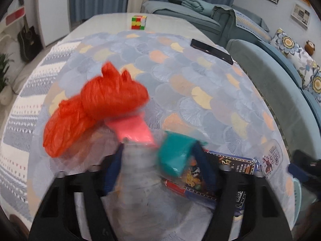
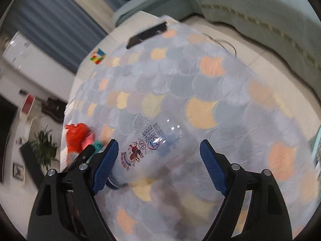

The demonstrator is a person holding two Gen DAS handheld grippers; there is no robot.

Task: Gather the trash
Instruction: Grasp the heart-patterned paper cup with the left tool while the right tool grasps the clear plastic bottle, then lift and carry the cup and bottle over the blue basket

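Closest thing is the clear plastic bottle, lying on its side on the surface, blue cap toward the camera. It's the landmark here. The right tongs are spread wide around it; the left pad looks to be touching or nearly touching the cap end, the other pad well clear, so nothing's gripped yet. The bottle looks thin, smooth and see-through, with a printed red-and-blue label, so it will probably crumple and slide if squeezed hard.

Just beside the bottle's cap end, the left tongs have a bundle up front: a translucent crinkly bag, pink scrap, a teal wad. Whether they're actually pinching it I can't tell, it's too blurry. The orange mesh-like bag bunches out beyond that. A glossy printed box lies flat between the bundle and the bottle.

So my guess is we're partway through: some soft stuff is gathered, while the bottle and box are still out.

Further from the bottle, on the scale-pattern cloth: a flat black phone, then a puzzle cube at the far end. Those aren't trash, I'd say.
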